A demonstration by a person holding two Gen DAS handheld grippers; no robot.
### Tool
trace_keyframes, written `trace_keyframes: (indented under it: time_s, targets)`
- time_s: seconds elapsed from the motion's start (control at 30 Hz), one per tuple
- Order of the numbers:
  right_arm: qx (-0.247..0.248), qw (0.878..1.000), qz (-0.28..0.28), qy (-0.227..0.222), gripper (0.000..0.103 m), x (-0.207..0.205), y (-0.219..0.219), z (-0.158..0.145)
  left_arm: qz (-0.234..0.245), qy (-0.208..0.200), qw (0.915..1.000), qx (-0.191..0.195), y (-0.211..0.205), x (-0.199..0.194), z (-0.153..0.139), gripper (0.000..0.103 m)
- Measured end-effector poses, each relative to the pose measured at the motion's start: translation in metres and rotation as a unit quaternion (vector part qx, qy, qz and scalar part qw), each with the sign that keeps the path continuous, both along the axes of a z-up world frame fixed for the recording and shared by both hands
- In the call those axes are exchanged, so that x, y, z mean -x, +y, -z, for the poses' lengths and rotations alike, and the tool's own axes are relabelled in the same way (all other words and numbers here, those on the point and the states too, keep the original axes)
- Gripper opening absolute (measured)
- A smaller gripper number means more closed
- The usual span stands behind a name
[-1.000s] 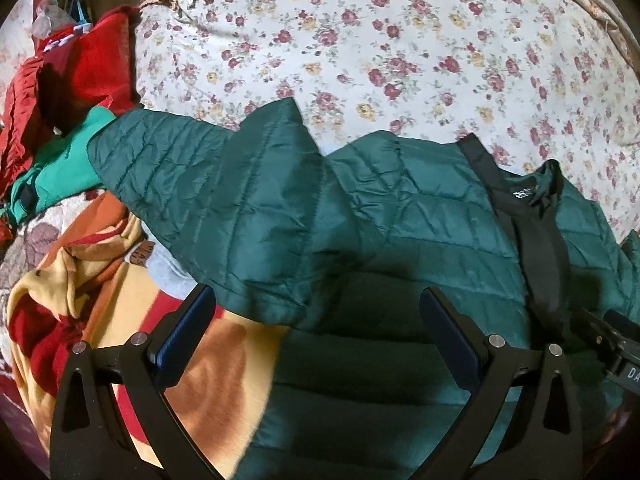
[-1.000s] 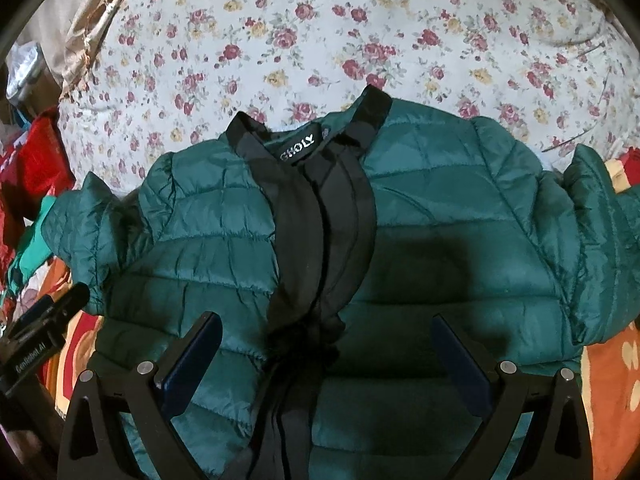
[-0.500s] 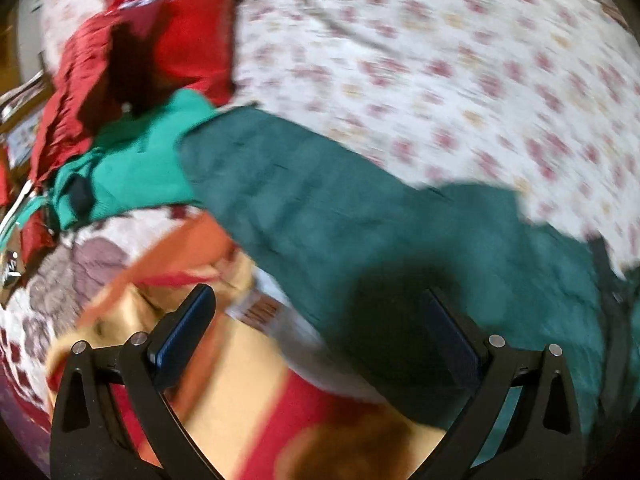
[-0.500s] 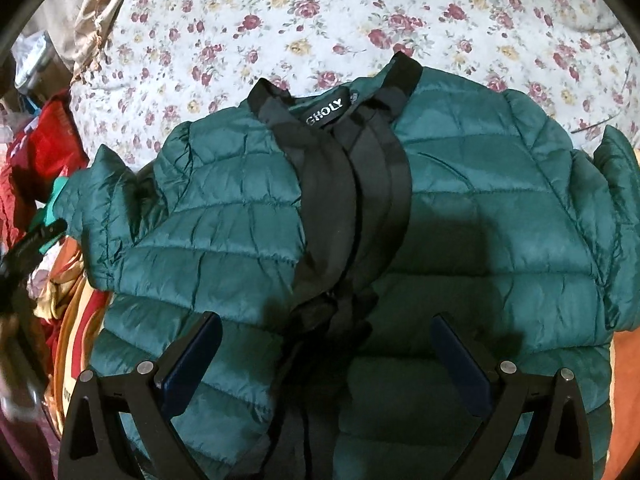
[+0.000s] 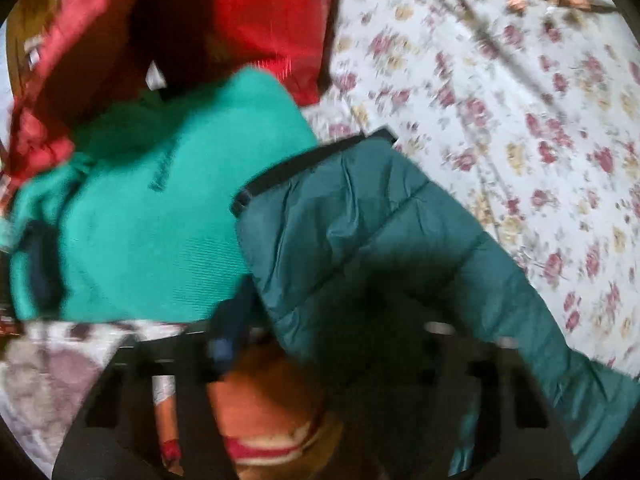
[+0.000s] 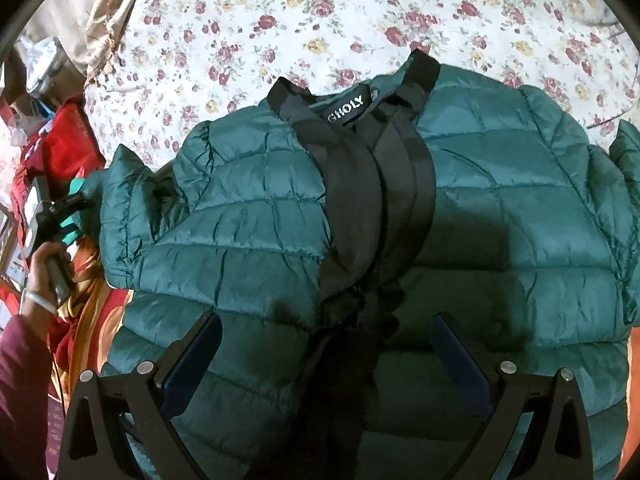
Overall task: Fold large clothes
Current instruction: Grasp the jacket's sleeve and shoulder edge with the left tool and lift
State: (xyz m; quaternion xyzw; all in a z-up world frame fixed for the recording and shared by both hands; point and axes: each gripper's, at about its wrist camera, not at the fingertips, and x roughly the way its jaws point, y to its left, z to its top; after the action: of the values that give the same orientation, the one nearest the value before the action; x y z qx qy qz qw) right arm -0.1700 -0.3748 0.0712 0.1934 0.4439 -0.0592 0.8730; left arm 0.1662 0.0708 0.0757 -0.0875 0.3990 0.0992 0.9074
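Dark green quilted puffer jacket spread flat on a floral bed sheet, long axis running near to far, black collar and label at the far end, hem nearest. Shiny, puffy fabric stitched in horizontal bands, black placket down the middle. Right claw wide open above the lower front, gripping nothing. Sleeve slanting from near right to far left, black cuff beside a teal knit sweater. Left claw around the sleeve, jaws just been closing; too blurred to tell whether the pads press
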Motion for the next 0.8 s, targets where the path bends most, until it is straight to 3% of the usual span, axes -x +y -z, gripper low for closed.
trace_keyframes:
  time_s: [0.07,0.13,0.23,0.37,0.6,0.8]
  targets:
    - [-0.004,1.000,-0.005,0.006,0.103,-0.003,0.001,0.003,-0.006,-0.021,0.9996,0.016,0.004,0.000,0.002,0.032]
    - [-0.004,1.000,-0.009,0.007,0.103,-0.004,0.002,0.004,0.011,-0.010,0.9995,0.027,0.005,-0.002,0.002,0.012]
    - [-0.005,1.000,-0.010,0.005,0.103,-0.002,0.003,0.005,0.024,-0.022,0.9992,0.025,0.002,0.013,-0.009,0.009]
    - [-0.016,1.000,-0.004,0.004,0.103,0.003,0.002,0.003,0.067,-0.067,0.9954,0.006,-0.020,0.057,-0.039,0.009]
    - [0.000,1.000,-0.004,-0.013,0.103,0.021,0.006,-0.018,0.162,-0.118,0.9793,-0.027,-0.084,0.135,-0.088,0.009]
    - [-0.003,0.999,0.016,-0.039,0.103,0.049,-0.007,-0.040,0.223,-0.121,0.9671,-0.023,-0.138,0.183,-0.107,0.009]
